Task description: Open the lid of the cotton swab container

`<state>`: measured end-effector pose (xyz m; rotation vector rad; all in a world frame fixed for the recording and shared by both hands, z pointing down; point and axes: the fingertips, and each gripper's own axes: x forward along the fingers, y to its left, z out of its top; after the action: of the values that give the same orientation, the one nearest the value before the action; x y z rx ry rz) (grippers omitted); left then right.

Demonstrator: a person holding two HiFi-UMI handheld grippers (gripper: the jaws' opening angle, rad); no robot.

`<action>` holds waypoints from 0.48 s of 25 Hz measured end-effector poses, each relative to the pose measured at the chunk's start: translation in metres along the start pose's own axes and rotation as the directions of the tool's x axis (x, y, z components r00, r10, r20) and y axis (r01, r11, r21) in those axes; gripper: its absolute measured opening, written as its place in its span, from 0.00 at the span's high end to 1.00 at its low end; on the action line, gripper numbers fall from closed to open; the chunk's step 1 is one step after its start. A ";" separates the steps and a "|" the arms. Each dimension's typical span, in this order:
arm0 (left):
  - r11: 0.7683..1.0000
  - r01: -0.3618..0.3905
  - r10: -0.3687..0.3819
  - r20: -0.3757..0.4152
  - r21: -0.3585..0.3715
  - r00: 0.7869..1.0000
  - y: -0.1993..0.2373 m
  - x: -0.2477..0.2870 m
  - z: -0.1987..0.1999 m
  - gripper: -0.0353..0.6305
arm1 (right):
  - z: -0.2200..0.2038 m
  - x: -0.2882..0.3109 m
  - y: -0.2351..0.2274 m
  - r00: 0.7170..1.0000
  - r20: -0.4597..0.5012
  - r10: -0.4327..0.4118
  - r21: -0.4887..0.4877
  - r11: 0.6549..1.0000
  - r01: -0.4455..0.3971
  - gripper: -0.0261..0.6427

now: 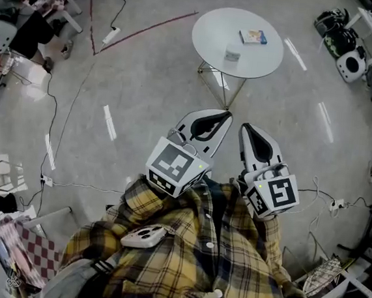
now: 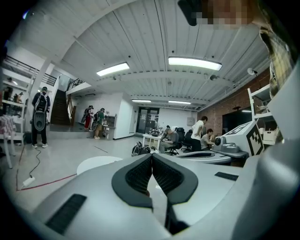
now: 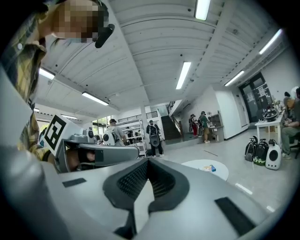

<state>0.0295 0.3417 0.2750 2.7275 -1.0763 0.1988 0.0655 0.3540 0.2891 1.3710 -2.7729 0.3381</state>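
1. Your left gripper [image 1: 223,116] and right gripper [image 1: 247,130] are pressed together, empty, well short of the round table [image 1: 213,39]; if they arrive closed, they could shove things.
2. The cotton swab container [image 1: 232,52] sits mid-table near a blue box [image 1: 253,36]; unbraced, it may slide or tip.

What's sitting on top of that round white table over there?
Two things sit on the round white table: a small blue box and, beside it, a small pale container. Both look too small from here to tell what is inside them.
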 end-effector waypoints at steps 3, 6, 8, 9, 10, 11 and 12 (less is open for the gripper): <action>1.000 -0.003 0.003 -0.010 0.007 1.000 -0.005 0.000 -0.003 0.91 | 0.000 -0.006 -0.003 1.000 0.006 -0.003 0.010 1.000 0.003 0.94; 1.000 -0.006 0.006 -0.018 0.001 1.000 -0.005 0.001 -0.005 0.91 | -0.003 -0.009 -0.006 1.000 0.001 -0.006 0.019 1.000 0.006 0.94; 1.000 -0.017 0.017 -0.019 -0.004 1.000 -0.001 0.003 -0.005 0.91 | -0.006 -0.009 -0.010 1.000 -0.004 -0.004 0.030 1.000 0.004 0.94; 1.000 -0.023 0.023 -0.019 -0.005 1.000 0.002 0.005 -0.005 0.91 | -0.007 -0.008 -0.013 1.000 -0.005 -0.004 0.034 0.999 0.005 0.94; 1.000 -0.029 0.029 -0.018 -0.005 0.999 0.004 0.007 -0.004 0.91 | -0.007 -0.007 -0.017 1.000 -0.005 -0.007 0.037 0.999 0.007 0.94; 0.999 -0.034 0.034 -0.018 -0.005 0.999 0.007 0.010 -0.003 0.91 | -0.006 -0.006 -0.021 1.000 -0.003 -0.009 0.039 0.999 0.009 0.94; 0.999 -0.038 0.038 -0.018 -0.005 0.999 0.010 0.013 -0.001 0.91 | -0.004 -0.005 -0.024 1.000 0.000 -0.010 0.041 0.999 0.010 0.94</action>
<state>0.0319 0.3269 0.2802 2.6975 -1.1225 0.2257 0.0873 0.3443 0.2972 1.3927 -2.7737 0.3972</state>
